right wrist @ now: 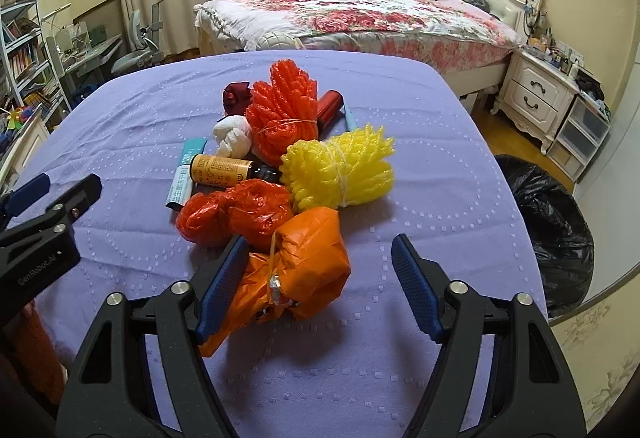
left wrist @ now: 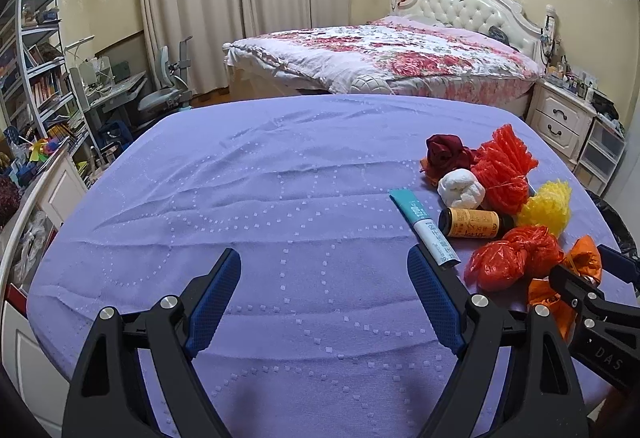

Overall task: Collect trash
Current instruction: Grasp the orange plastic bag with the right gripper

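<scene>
A heap of trash lies on the purple-clothed table (right wrist: 440, 177): an orange plastic bag (right wrist: 316, 250), a red bag (right wrist: 236, 209), a yellow foam net (right wrist: 340, 169), a red foam net (right wrist: 284, 113), a white wad (right wrist: 234, 135), an amber bottle (right wrist: 220, 169) and a teal sachet (right wrist: 186, 165). My right gripper (right wrist: 320, 238) is open around the orange bag; its left finger touches the bag and the right finger stands apart from it. My left gripper (left wrist: 323, 254) is open over bare cloth, left of the sachet (left wrist: 424, 222), with nothing between its fingers.
A black trash bag (right wrist: 552, 230) stands open on the floor off the table's right edge. Beyond the table are a bed (left wrist: 380, 57), a white nightstand (right wrist: 536, 93) and, at the left, a desk with a chair (left wrist: 160, 93) and bookshelves (left wrist: 36, 49).
</scene>
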Motion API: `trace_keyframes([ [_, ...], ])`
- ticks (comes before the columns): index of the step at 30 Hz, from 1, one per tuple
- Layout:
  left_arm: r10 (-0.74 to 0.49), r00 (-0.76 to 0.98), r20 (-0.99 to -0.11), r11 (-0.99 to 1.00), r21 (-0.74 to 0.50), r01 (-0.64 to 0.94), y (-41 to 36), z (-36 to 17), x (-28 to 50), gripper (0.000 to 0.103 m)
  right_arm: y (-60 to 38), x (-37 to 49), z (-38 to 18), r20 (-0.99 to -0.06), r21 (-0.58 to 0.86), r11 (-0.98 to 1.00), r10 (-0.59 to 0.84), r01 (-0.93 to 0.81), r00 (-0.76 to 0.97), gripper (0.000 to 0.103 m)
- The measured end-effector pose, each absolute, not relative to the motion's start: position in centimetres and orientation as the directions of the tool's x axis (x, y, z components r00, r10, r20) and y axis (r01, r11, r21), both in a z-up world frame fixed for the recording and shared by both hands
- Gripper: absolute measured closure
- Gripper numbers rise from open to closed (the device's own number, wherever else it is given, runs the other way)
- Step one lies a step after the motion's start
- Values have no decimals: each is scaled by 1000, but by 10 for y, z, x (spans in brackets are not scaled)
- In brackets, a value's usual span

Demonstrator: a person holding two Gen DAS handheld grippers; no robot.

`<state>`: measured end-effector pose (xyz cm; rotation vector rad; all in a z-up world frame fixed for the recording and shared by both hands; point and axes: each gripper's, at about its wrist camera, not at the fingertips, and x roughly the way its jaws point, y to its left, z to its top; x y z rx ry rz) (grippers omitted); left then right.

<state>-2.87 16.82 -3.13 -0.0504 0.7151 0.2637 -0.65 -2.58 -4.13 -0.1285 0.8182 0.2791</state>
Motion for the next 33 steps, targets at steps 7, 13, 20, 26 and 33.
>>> trace_keyframes([
  [7, 202, 726, -657, 971, 38, -235, 162, -33, -28, 20, -37, -13, -43, -741, 72, 946, 263, -316, 618, 61],
  [13, 176, 733, -658, 979, 39, -200, 144, -33, -26, 20, -52, -16, -41, -729, 76, 953, 253, -292, 637, 69],
  [20, 123, 740, -661, 990, 29, -139, 116, -33, -20, 20, -75, -17, -35, -708, 64, 968, 216, -244, 673, 69],
  [26, 91, 743, -663, 995, 36, -90, 88, -36, -12, 20, -100, -14, -36, -701, 68, 979, 185, -194, 689, 69],
  [33, 58, 730, -681, 998, 22, -59, 64, -42, 0, 19, -127, -13, -38, -692, 89, 983, 177, -161, 699, 69],
])
